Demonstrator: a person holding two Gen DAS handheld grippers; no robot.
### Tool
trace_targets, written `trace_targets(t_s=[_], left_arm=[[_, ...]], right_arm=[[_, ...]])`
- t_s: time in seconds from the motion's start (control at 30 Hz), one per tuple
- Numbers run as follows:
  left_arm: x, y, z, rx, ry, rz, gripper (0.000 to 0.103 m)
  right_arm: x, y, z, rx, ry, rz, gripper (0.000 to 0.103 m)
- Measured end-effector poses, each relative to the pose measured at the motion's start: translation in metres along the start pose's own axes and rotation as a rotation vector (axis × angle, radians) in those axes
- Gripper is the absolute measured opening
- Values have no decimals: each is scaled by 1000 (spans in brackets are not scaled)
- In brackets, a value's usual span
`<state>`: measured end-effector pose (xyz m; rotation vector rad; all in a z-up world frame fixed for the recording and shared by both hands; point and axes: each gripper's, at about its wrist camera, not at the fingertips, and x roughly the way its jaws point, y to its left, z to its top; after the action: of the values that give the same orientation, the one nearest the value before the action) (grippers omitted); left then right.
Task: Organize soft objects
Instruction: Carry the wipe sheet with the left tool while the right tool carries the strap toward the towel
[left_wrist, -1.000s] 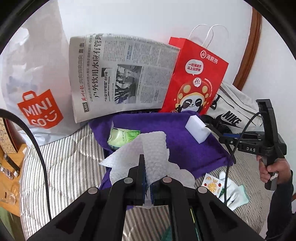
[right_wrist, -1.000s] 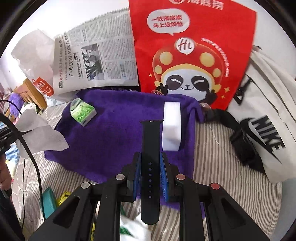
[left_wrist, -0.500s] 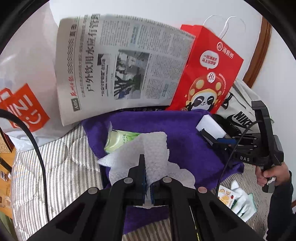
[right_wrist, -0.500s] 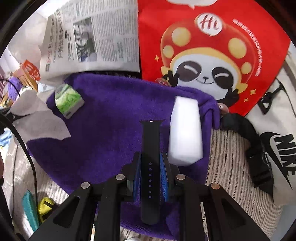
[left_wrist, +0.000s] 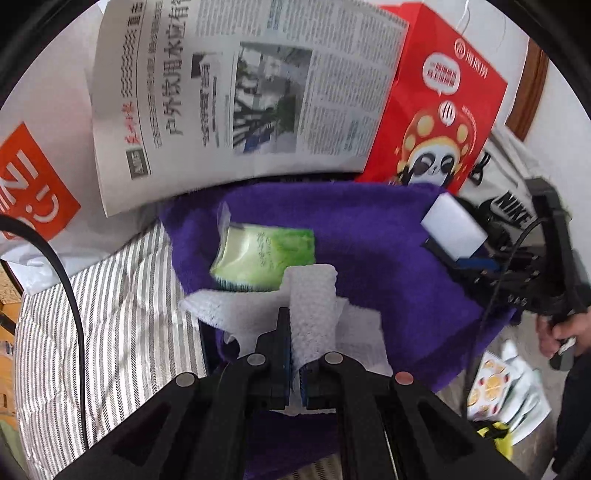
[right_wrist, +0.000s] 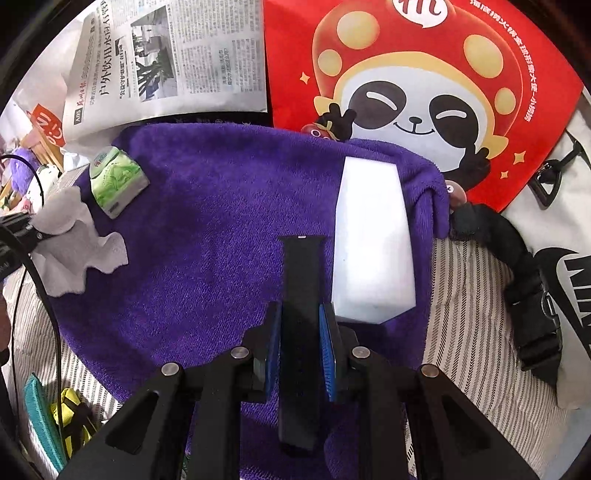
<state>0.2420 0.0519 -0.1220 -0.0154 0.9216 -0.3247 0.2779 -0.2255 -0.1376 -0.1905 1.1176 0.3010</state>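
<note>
A purple towel (left_wrist: 369, 236) (right_wrist: 221, 229) is spread on the striped bedding. On it lie a green tissue pack (left_wrist: 264, 256) (right_wrist: 116, 182) at the left and a white sponge block (right_wrist: 373, 240) (left_wrist: 452, 225) at the right. My left gripper (left_wrist: 295, 332) is shut on a crumpled white paper towel (left_wrist: 314, 306) (right_wrist: 72, 243), held just over the towel's near left part. My right gripper (right_wrist: 301, 321) is shut on a black watch strap (right_wrist: 301, 295), which points forward beside the sponge's left edge, low over the towel.
A newspaper (left_wrist: 240, 92), a red panda paper bag (right_wrist: 424, 81), a white shopping bag (left_wrist: 33, 177) and a white sports bag with black strap (right_wrist: 517, 280) stand behind and beside the towel. Small packets (left_wrist: 491, 387) and a teal item (right_wrist: 40, 417) lie on the bedding near the front.
Both grippers have sunk and come closer to the purple towel, each keeping its load. The tissue pack and sponge have not moved.
</note>
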Motion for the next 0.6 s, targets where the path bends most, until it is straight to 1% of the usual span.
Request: trace_targets(t_s=[0.17, 0.27, 0.33, 0.4, 0.47, 0.5, 0.53, 0.57, 0.6], left_arm=[[16, 0, -7, 9, 44, 34, 4], [21, 0, -10, 17, 61, 37, 4], [22, -2, -11, 33, 63, 56, 6], [21, -1, -12, 39, 74, 53, 8], [21, -2, -12, 36, 83, 44, 13], [20, -2, -12, 38, 87, 36, 18], [19, -3, -12, 37, 92, 26, 28], [18, -3, -12, 32, 95, 6, 36], [16, -3, -12, 25, 100, -35, 53]], right_arm=[[-1, -1, -5, 15, -11, 7, 21], [-1, -3, -8, 16, -12, 7, 21], [-1, -4, -8, 15, -10, 11, 22], [-2, -6, -8, 21, -6, 27, 27], [-3, -8, -9, 35, -2, 42, 32], [-4, -8, -9, 37, -3, 42, 35], [-5, -8, -9, 35, -6, 41, 36], [-7, -7, -9, 34, -10, 40, 37], [-10, -7, -9, 33, -14, 38, 38]])
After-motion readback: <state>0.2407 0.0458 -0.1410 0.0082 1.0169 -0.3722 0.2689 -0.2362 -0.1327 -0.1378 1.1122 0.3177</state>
